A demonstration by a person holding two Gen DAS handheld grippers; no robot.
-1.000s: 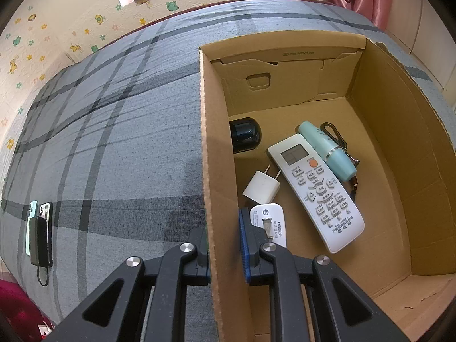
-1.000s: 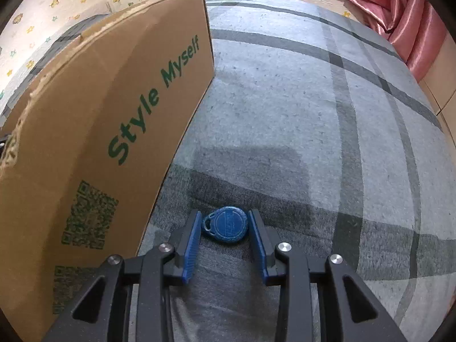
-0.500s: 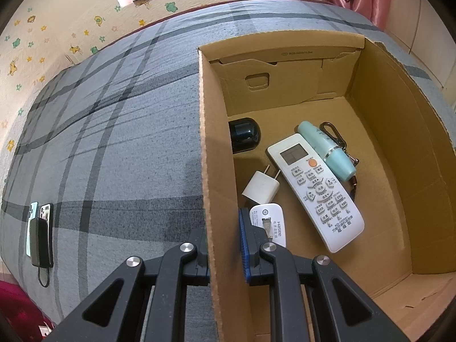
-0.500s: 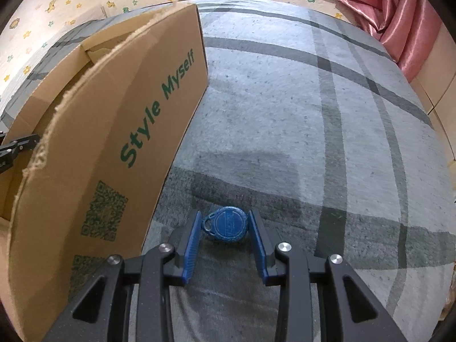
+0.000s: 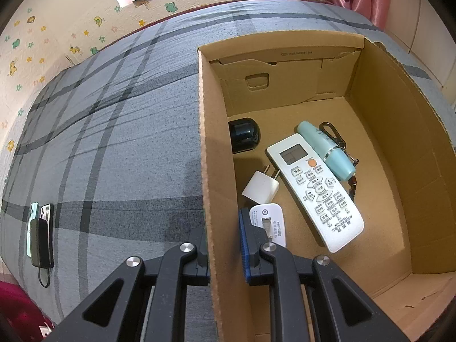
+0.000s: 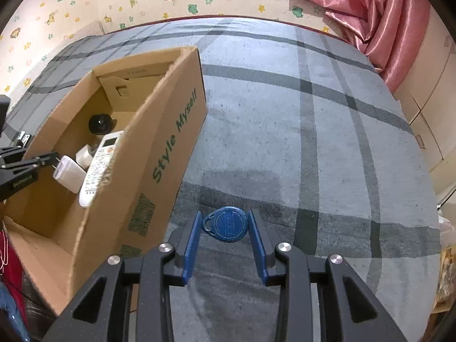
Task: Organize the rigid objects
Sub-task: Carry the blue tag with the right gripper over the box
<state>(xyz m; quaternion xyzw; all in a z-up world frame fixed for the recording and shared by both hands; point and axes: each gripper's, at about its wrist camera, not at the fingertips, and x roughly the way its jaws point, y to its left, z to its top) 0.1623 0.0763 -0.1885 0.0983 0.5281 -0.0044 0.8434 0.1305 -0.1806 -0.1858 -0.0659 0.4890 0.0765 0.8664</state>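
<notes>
lifted clear of the bed since a second ago, the right tool grips the blue key fob beside the cardboard box, whose wall the left tool clamps; next, i judge, carry it over the rim and release.

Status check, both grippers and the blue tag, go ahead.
Left gripper clamped on cardboard box wall. Right gripper holding blue key fob, raised above the bedspread. Box wall stands between fob and box interior.
</notes>
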